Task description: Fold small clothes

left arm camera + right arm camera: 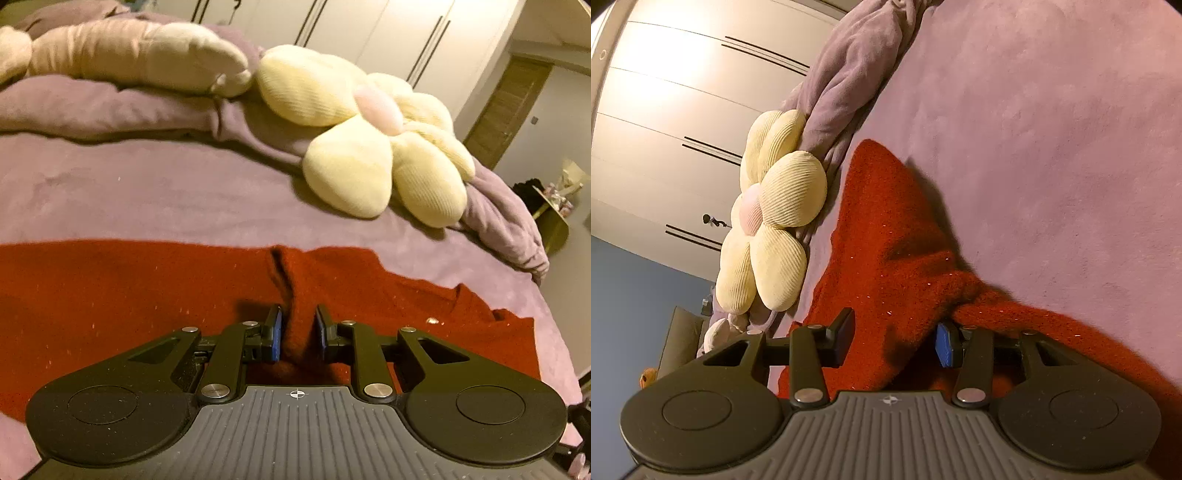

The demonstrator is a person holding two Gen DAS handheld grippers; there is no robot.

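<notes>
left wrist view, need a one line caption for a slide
Left gripper pinching a raised ridge of the red knit garment spread on a purple bedspread, cream flower-shaped plush cushion behind.

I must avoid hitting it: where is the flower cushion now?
The flower cushion lies on the purple bed, beyond the red garment; upper right in left view, left in right view.

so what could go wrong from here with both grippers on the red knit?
1. The left gripper pinches only a narrow ridge of the sweater; it may slip out when lifted.
2. The right gripper stands wide open around bunched cloth, one strand draped over its finger; closing could catch extra layers or snag the knit.
3. The flower cushion lies close to the sweater's edge, so a fold toward it may land on it.
</notes>
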